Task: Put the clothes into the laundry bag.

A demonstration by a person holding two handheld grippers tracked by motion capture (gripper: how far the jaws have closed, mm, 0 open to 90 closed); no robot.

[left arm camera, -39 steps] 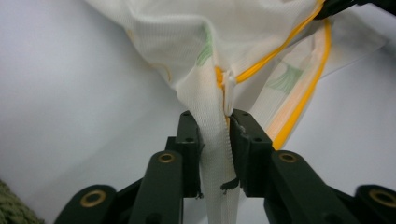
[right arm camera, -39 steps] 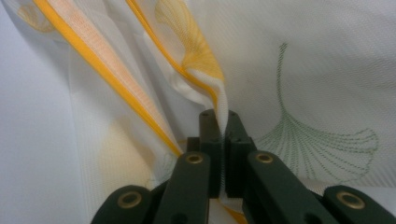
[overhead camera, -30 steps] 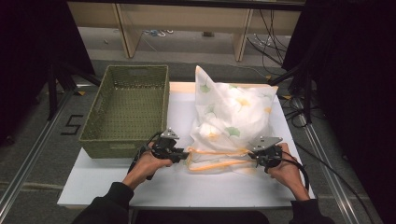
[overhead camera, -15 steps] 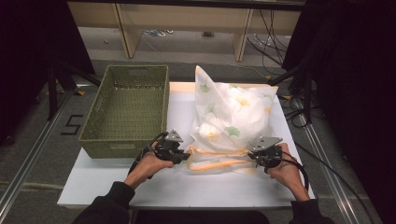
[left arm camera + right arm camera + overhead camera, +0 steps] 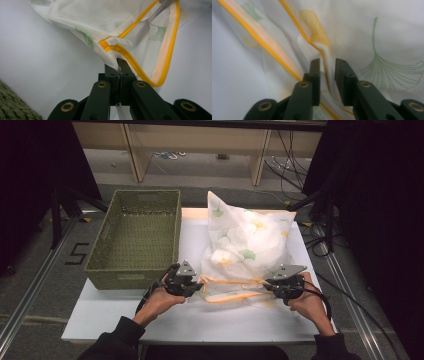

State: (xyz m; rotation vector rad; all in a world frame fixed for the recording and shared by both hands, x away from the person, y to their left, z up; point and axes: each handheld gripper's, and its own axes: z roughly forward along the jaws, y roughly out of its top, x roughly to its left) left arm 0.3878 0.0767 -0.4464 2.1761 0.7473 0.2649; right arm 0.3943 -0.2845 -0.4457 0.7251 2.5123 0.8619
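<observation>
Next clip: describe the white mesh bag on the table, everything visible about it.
The mesh bag is white, fine netting printed with green and yellow ginkgo leaves, bulging with something pale. It lies on the white table right of the green basket, far corner sticking up. An orange zipper with a white pull tab edges its open near end. The left gripper pinches the zipper corner; the right gripper, jaws just opening, straddles the other end.

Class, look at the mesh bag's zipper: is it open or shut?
Open. The zipper's two orange edges gape apart in a loop between the grippers, at the bag's near end.
</observation>
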